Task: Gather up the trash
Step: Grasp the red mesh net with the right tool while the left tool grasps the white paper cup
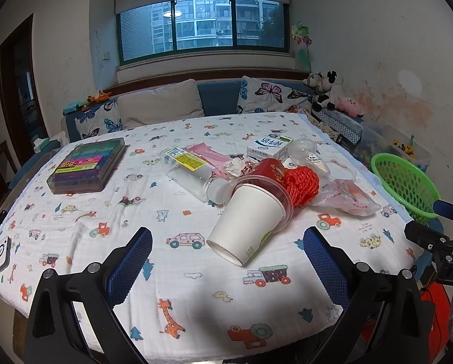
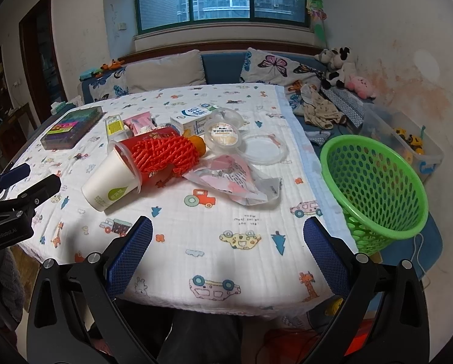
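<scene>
A heap of trash lies mid-table: a tipped white paper cup (image 1: 244,227) (image 2: 111,182), a red cup (image 1: 269,170), red mesh netting (image 1: 301,186) (image 2: 165,151), a clear plastic bottle (image 1: 193,173), a milk carton (image 1: 269,148) (image 2: 193,118), a clear lidded container (image 2: 226,133) and a crumpled plastic wrapper (image 1: 351,197) (image 2: 235,182). A green mesh basket (image 1: 405,185) (image 2: 375,188) stands off the table's right edge. My left gripper (image 1: 226,236) hangs open just short of the paper cup. My right gripper (image 2: 226,227) is open above bare cloth, nothing between its fingers.
A cartoon-print cloth covers the table (image 2: 196,254). A flat box of coloured items (image 1: 88,165) (image 2: 71,129) sits at the far left. Behind the table is a blue sofa with cushions (image 1: 162,103) and plush toys (image 2: 342,66). A clear toy bin (image 2: 408,145) stands behind the basket.
</scene>
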